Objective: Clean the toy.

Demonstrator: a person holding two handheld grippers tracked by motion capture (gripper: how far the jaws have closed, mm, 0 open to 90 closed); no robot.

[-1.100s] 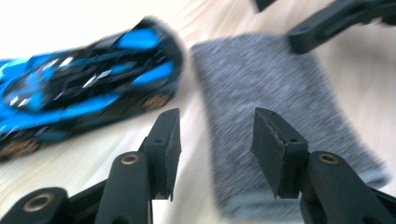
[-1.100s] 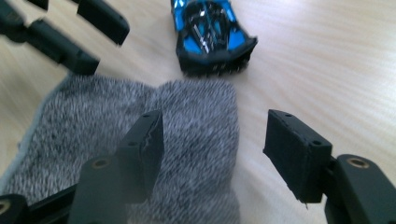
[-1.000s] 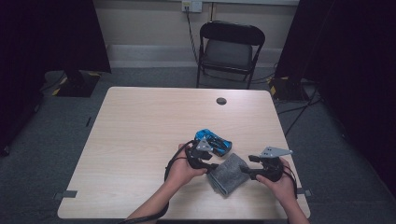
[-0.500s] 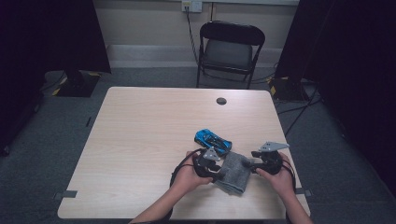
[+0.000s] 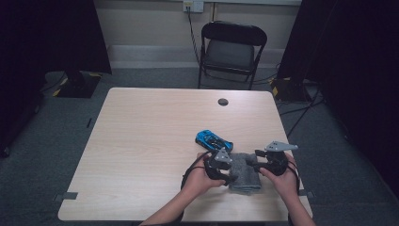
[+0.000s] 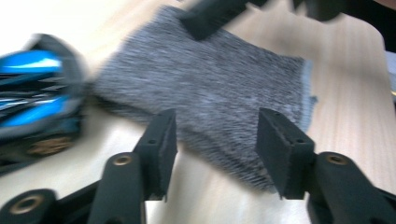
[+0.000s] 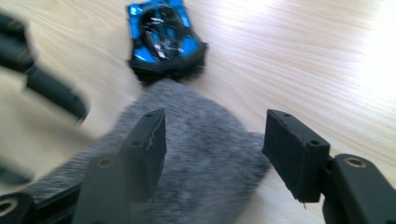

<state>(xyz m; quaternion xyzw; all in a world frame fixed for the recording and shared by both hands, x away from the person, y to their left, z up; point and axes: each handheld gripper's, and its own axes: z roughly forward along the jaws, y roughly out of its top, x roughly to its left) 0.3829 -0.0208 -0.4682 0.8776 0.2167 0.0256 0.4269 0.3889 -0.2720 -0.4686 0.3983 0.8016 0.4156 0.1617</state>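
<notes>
We hold the left gripper [image 5: 229,172] and right gripper [image 5: 258,160], jaws apart, flanking a grey cloth [image 5: 244,171] on the surface [image 5: 141,141], beside a blue toy car [image 5: 214,140]; no writing readable.

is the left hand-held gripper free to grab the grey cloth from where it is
Probably yes: the left hand-held gripper is open, its jaws straddling the near edge of the grey cloth, with nothing between them.

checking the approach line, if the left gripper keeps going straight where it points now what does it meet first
Most likely the grey cloth, which lies right ahead between its open jaws; the right gripper sits at the far edge beyond, though depth is hard to judge.
</notes>
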